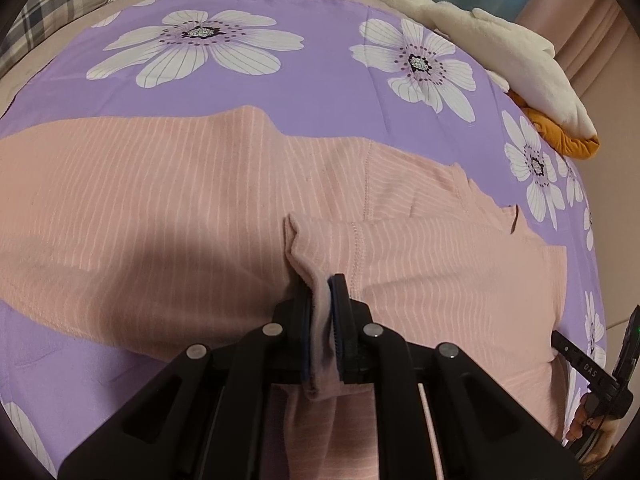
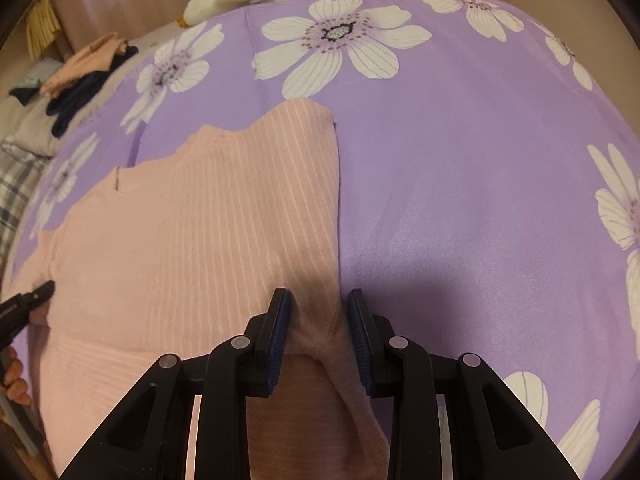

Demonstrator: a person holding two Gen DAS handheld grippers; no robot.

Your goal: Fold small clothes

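Observation:
A pink garment with thin white stripes (image 1: 160,184) lies spread on a purple flowered sheet (image 1: 320,64). My left gripper (image 1: 320,292) is shut on a bunched fold of the garment's edge, with the cloth pinched between the pads. In the right wrist view the same garment (image 2: 192,220) covers the left half. My right gripper (image 2: 316,300) is open, its jaws apart on either side of the garment's right edge, with cloth lying between them. The right gripper shows at the right edge of the left wrist view (image 1: 592,368).
A white and orange plush toy (image 1: 500,52) lies at the far right of the bed. A pile of pink and dark clothes (image 2: 84,76) sits at the far left. A plaid pillow (image 1: 52,4) lies at the back left.

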